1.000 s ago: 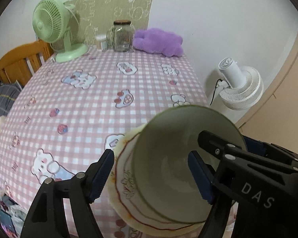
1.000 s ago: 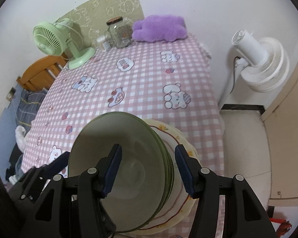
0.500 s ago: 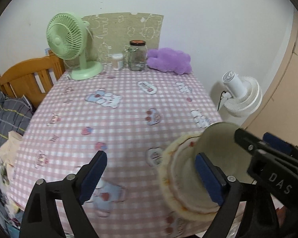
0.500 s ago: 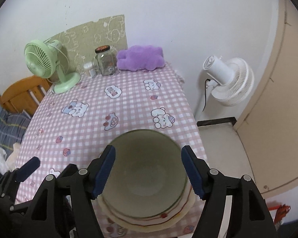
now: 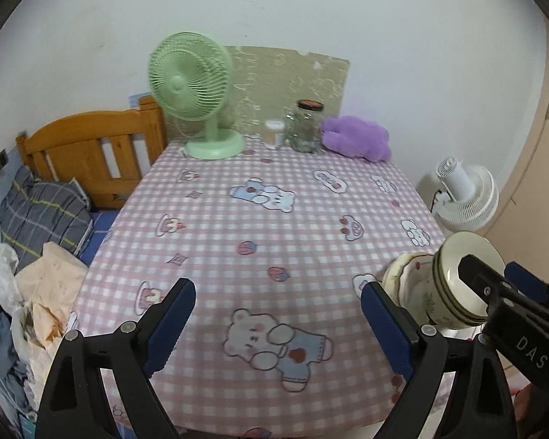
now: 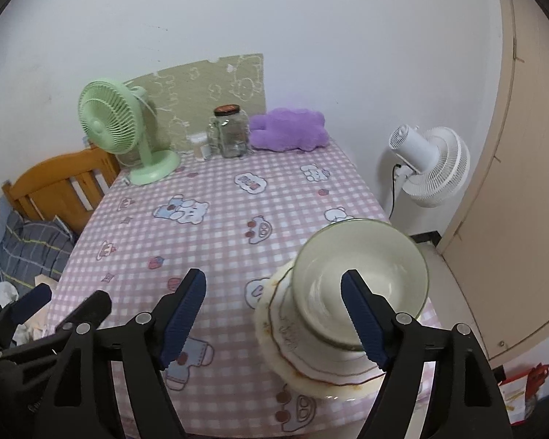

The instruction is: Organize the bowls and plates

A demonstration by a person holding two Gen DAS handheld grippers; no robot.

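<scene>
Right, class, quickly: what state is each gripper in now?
Left gripper: open, holding nothing.
Right gripper: open, holding nothing; the bowl sits on the plate.

A pink-and-white checked tablecloth, printed with cartoon bears and small red motifs, fills the middle of the frame, with a mint-green fan, a purple plush toy and an olive panel with pale cloud outlines in its upper part. At lower right, a pale cream-green bowl with a dark green rim sits on a cream plate edged in a reddish-brown line. Both grippers are black with blue pads, and a white fan stands against the beige door at the right edge.
</scene>
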